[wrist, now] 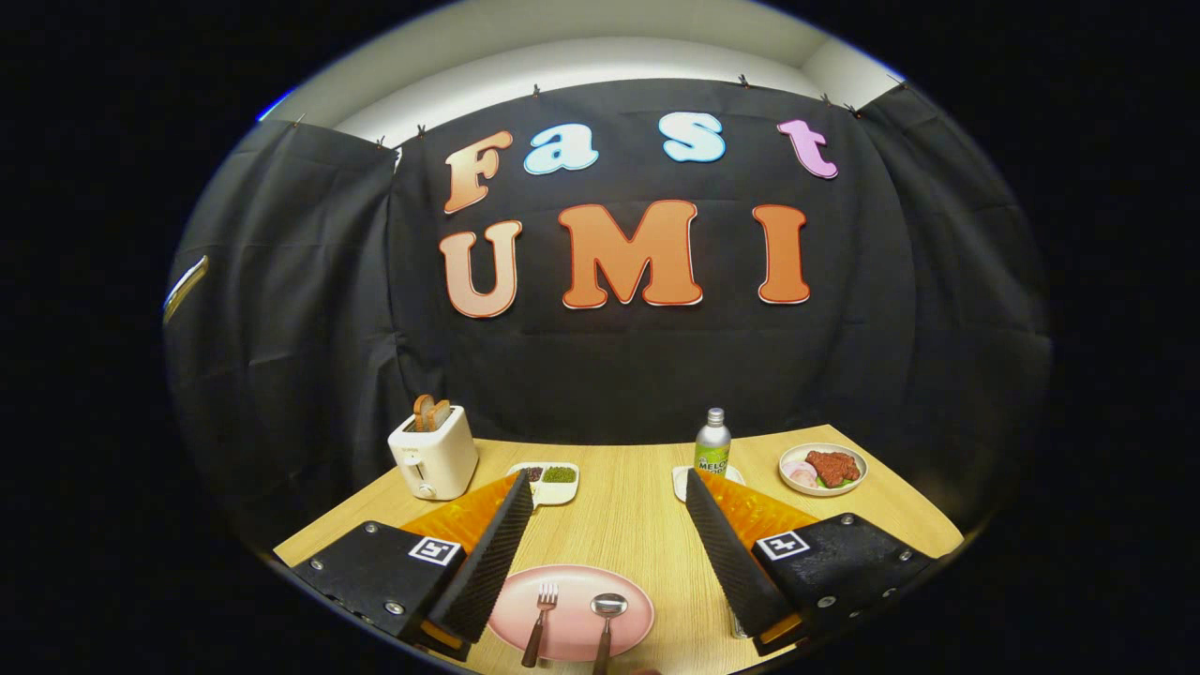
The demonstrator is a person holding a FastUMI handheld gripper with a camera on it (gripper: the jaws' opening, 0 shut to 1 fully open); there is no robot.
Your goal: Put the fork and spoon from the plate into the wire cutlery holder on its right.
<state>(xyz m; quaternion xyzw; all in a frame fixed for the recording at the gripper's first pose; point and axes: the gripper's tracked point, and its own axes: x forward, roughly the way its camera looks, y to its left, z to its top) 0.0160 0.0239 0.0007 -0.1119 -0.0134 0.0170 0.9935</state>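
Jaws: the gripper (pixel 609 525) stands wide open and holds nothing.
Fork: the fork (pixel 541 614) lies on the pink plate (pixel 572 586), between the fingers, near the left one.
Spoon: the spoon (pixel 606 621) lies just beside the fork, on the same plate.
Holder: a bit of wire shows behind the right finger; whether it is the cutlery holder, I cannot tell.
Progress: nothing moved yet; both pieces remain to be picked up.
Bench: the toaster (pixel 433 452), bottle (pixel 712 441) and food plate (pixel 823 469) stand well beyond.
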